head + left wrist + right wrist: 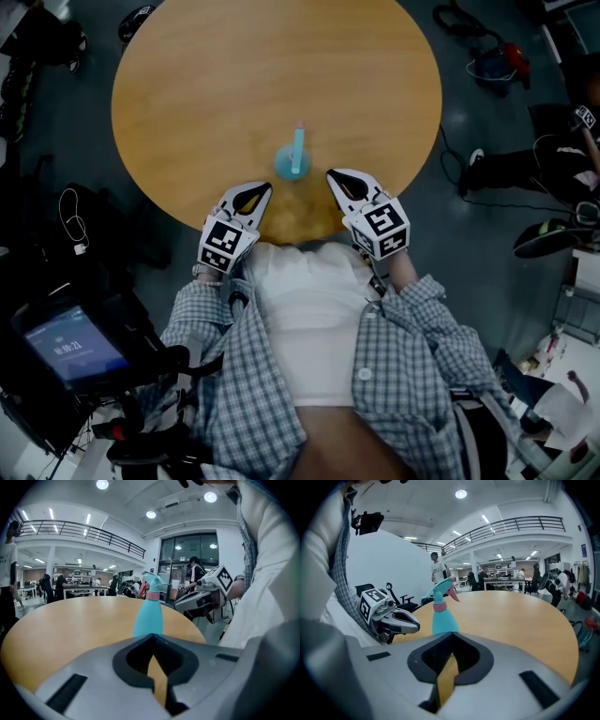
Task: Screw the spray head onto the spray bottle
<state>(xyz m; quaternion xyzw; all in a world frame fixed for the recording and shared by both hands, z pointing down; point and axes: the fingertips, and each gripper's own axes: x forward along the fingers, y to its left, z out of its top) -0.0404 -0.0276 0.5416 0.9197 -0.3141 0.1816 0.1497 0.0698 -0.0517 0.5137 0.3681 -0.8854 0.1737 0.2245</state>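
Lower frame: a blue-white checked shirt [417, 347] over a white T-shirt [305, 323]; the pale left gripper [263, 189] and right gripper [333, 175] bear black-white marker cubes [384, 228].

Spray bottle [292, 161] on table [272, 66], near its edge

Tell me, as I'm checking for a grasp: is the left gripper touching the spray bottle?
Apart. The head view shows bare table between left gripper and spray bottle.
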